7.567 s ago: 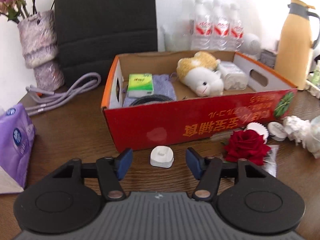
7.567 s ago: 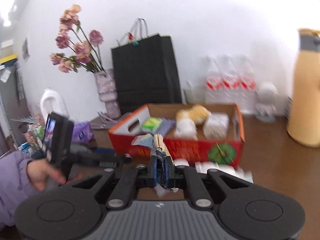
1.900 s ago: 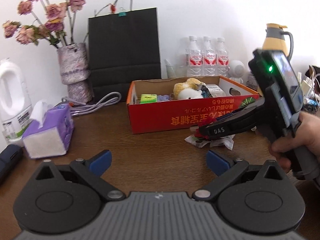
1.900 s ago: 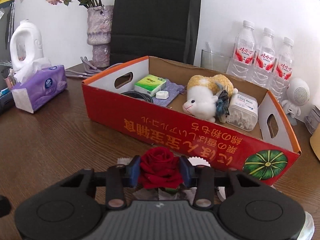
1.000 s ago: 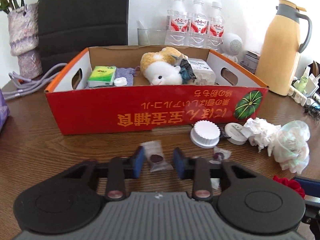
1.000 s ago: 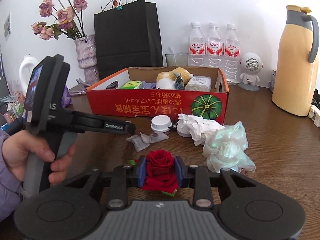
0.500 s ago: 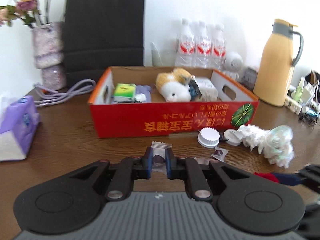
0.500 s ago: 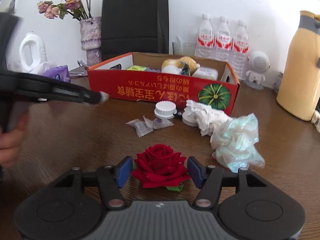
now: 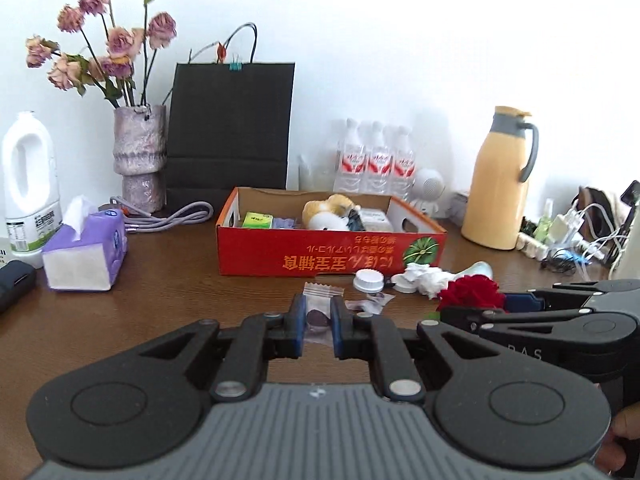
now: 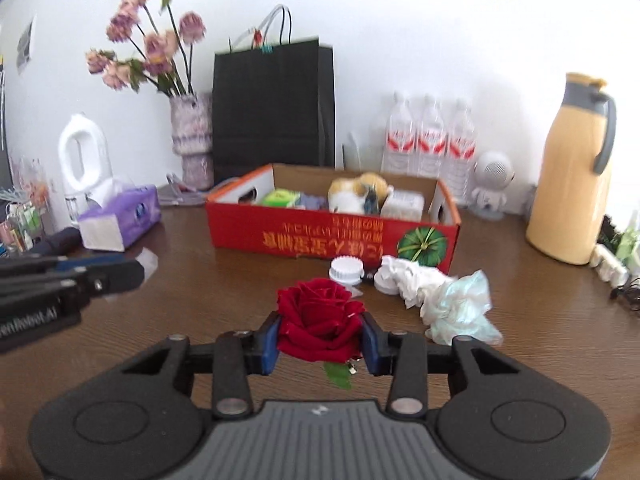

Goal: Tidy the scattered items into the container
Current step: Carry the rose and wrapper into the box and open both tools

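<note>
Compared with a second ago, the left gripper (image 9: 318, 320) has closed on a small clear sweet packet (image 9: 320, 304) and lifted it off the table (image 9: 168, 304). The right gripper (image 10: 320, 338) is closing its jaws on the red rose (image 10: 318, 318), also raised. Both items are in hand, near the red box (image 9: 332, 256) beyond; carrying them over should follow.

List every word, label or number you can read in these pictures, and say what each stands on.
"DAS", partly hidden: side of the right gripper.
"enRobot.AI", start cut off: side of the left gripper.
Yellow characters on the red box: upside down, unreadable.
Labels on the water bottles, white jug and tissue pack: too small.
</note>
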A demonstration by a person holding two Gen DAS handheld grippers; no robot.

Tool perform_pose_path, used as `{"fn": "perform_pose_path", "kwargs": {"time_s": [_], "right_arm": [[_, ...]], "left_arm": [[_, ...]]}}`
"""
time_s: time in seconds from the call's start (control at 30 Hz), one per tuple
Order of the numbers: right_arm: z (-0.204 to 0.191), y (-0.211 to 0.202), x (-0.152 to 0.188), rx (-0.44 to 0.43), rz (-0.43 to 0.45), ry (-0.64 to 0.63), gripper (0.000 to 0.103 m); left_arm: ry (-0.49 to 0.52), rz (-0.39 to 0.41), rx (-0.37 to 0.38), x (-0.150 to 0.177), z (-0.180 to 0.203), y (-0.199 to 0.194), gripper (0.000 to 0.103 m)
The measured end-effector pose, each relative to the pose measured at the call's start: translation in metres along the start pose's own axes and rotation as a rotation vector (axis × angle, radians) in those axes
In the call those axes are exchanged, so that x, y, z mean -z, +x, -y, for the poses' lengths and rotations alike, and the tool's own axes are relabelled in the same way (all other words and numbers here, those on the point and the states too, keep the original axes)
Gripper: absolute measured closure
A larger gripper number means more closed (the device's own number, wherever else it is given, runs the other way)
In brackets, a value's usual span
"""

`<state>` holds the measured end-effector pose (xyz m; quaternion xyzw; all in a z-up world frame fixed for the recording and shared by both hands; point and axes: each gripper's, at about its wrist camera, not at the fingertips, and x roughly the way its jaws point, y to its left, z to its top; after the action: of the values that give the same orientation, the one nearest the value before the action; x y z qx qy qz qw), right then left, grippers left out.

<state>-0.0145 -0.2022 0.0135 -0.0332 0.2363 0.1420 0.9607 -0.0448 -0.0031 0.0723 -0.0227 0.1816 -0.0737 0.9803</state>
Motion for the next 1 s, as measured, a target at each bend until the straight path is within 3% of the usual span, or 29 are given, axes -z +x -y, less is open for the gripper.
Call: {"fn": "perform_pose_path", "kwargs": {"time_s": [0.13,0.37,0.57,0.77,0.87,1.0], "right_arm": [[-0.01,-0.038,0.017,0.034,0.071,0.02,0.064],[-0.025,-0.08,0.051,0.047,0.116,0.036,0.064],[-0.023,-0.098,0.064,0.044,0.164,0.038,0.064],[-0.006,-0.073,0.042,0.041,0.174,0.06,0.064],[0.014,-0.043,0.011,0.029,0.187,0.091,0.064],[0.042,0.004,-0.051,0.042,0.228,0.099,0.064]], "left_arm": [[0.012,0.029,-0.029,0.017,0.01,-0.033,0.09],[0.06,0.105,-0.101,0.044,0.03,-0.076,0.09],[0.045,0.107,-0.107,0.044,0.027,-0.07,0.09],[0.041,0.122,-0.114,0.022,0.02,-0.026,0.089],[0.031,0.171,-0.093,-0.017,0.013,0.014,0.089],[0.002,0.169,-0.063,-0.077,-0.002,0.081,0.089]]}}
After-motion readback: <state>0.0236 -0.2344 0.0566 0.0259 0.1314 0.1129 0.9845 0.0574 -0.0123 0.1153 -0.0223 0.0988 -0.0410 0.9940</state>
